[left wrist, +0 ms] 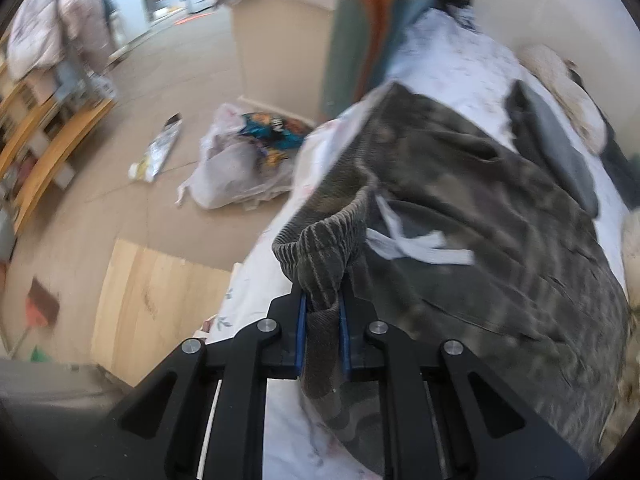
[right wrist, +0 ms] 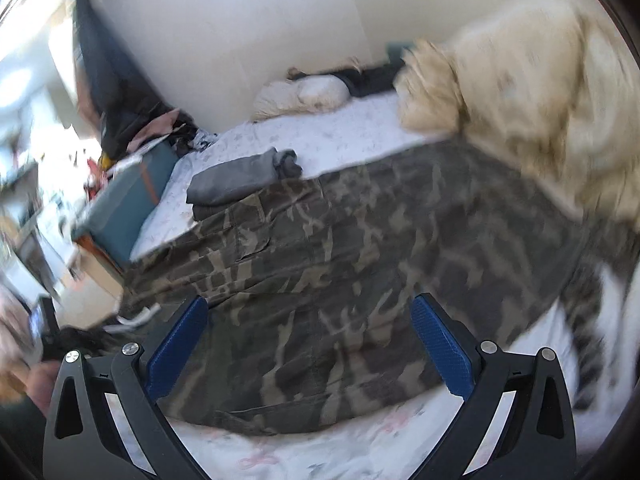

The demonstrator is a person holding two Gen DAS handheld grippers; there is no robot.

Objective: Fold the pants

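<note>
The camouflage pants lay spread across the bed sheet, a dark green, brown and tan pattern in ribbed, corduroy-like cloth, with a flapped cargo pocket showing on the upper leg and a white drawstring trailing loose near the waist. The gathered elastic waistband was bunched and lifted at the bed's edge, where my left gripper had its blue pads closed tight on a fold of that band. My right gripper hung just above the middle of the fabric with its blue pads spread wide and nothing between them. Beside the pants, farther up the sheet, sat a folded grey garment, touching or nearly touching the camouflage cloth; I could not tell which. A cream, fluffy blanket overlapped the far end of the pants, and a pale pillow rested against the wall. On the floor beyond the bed edge lay a white plastic bag with colourful contents and a light wooden board.
</note>
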